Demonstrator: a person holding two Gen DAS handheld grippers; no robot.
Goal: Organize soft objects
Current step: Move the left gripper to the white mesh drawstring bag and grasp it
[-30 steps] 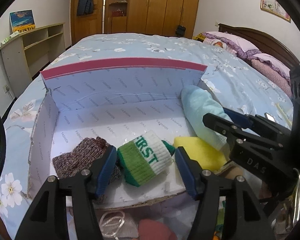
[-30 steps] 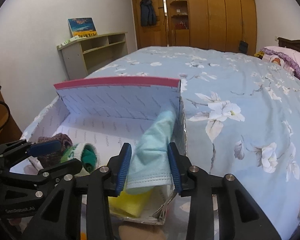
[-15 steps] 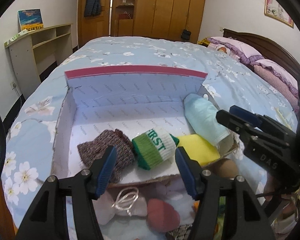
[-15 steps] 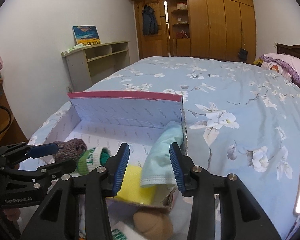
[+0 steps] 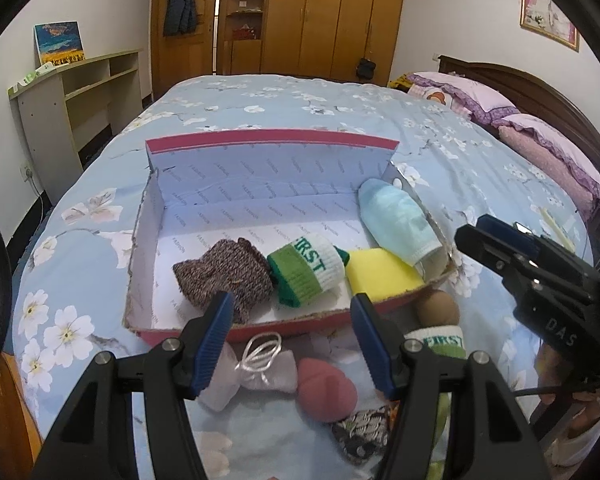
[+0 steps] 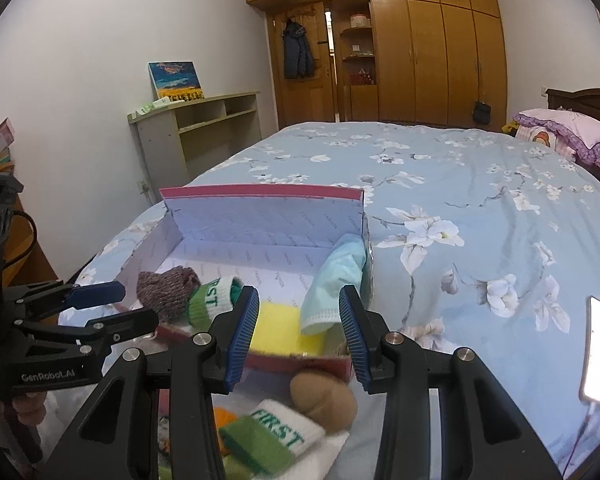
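Both claws, left gripper [image 5: 292, 336] and right gripper [image 6: 300, 332], gape empty; we judge the tan sponge [image 6: 323, 400] by the box's [image 5: 260, 326] near edge light, squashy, best pinched mid-body.

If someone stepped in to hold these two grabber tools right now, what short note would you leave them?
Left gripper: open, empty, above the box's near edge.
Right gripper: open, empty, in front of the blue cloth.
In the box: brown sock, green-white sock, yellow cloth, blue cloth leaning on the right wall.
Done: those four are packed.
Left: on the bed in front of the box lie a second green-white sock, a tan ball, a pink pad, a white pouch and a patterned knit piece.
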